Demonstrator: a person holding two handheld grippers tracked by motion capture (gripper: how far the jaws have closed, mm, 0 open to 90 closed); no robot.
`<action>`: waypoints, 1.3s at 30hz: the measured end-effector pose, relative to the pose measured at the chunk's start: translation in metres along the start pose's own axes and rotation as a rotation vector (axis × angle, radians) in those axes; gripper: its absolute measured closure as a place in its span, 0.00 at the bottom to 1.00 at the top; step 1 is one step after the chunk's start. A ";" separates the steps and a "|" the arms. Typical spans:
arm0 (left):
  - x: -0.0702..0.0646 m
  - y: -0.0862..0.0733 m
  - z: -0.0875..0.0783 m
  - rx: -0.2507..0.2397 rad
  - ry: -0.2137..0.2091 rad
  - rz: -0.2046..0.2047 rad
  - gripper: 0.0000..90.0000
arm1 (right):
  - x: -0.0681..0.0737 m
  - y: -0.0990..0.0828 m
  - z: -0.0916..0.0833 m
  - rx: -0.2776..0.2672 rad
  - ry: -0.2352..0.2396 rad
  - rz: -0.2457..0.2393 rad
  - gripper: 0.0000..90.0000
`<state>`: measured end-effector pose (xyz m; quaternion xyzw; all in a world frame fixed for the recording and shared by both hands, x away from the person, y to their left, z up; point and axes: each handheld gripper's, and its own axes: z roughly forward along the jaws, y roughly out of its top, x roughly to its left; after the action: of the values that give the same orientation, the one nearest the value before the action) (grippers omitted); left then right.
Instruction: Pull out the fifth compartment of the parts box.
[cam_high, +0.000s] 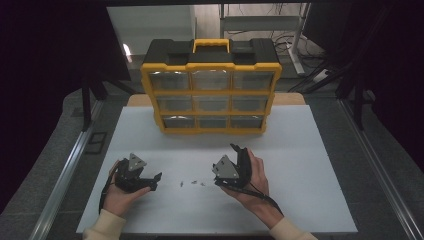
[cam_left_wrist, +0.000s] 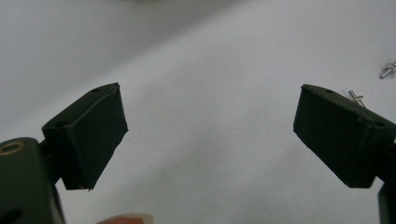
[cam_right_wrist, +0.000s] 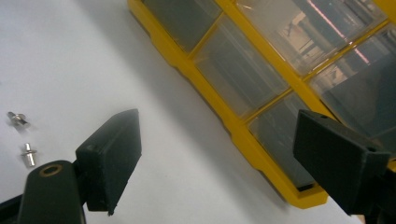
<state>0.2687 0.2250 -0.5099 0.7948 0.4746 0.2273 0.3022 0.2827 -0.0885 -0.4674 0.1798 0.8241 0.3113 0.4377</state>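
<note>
A yellow and black organizer case (cam_high: 211, 90) with clear drawers stands upright at the back of the white table top (cam_high: 300, 165). Several small metal screws (cam_high: 192, 183) lie loose on the board between my hands. My left gripper (cam_high: 156, 181) rests low at the front left, its jaws pointing right toward the screws. It is open (cam_left_wrist: 210, 112) and holds nothing, with two screws (cam_left_wrist: 356, 96) just beyond its right jaw. My right gripper (cam_high: 239, 150) points at the case. It is open (cam_right_wrist: 219, 135) and empty, with the case's bottom drawers (cam_right_wrist: 243, 70) ahead and two screws (cam_right_wrist: 29, 154) to its left.
The white board lies on a grey surface with metal rails (cam_high: 67, 170) along both sides. Dark curtains hang left and right. A desk frame and cables (cam_high: 295, 45) stand behind the table.
</note>
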 end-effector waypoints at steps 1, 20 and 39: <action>0.000 0.000 0.000 0.000 0.000 0.000 0.11 | 0.000 0.000 0.000 0.000 -0.005 -0.006 0.18; 0.000 0.000 0.000 -0.001 0.000 0.002 0.11 | 0.005 0.004 0.002 0.000 -0.085 -0.131 0.19; 0.000 0.000 0.000 0.000 0.001 0.004 0.11 | 0.007 0.009 0.005 -0.006 -0.143 -0.214 0.19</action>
<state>0.2688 0.2247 -0.5100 0.7958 0.4730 0.2283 0.3014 0.2832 -0.0762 -0.4674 0.1112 0.8045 0.2516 0.5265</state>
